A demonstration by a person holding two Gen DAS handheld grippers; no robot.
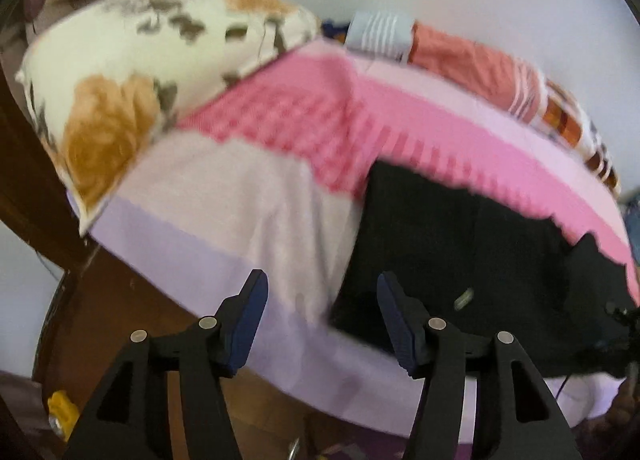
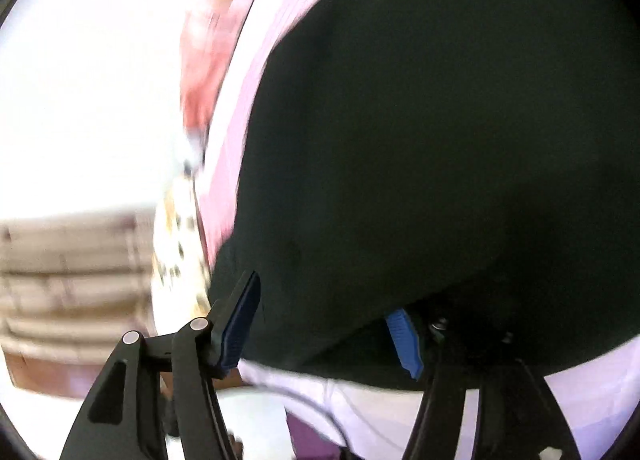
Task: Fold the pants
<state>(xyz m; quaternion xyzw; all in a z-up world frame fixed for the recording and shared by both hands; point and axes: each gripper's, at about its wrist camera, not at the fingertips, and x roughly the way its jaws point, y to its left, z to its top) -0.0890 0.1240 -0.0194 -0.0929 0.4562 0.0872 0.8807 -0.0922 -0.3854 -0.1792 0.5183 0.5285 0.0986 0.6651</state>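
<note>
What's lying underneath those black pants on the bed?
The black pants lie on a pink and lilac striped bedcover, which shows all around them. Whatever sits directly beneath the dark fabric is covered and cannot be seen.

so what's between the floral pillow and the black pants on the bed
Only bedspread: a lilac patch and a pink checked band separate the floral pillow from the black pants. Nothing lies on that stretch. The left wrist view shows it.
</note>
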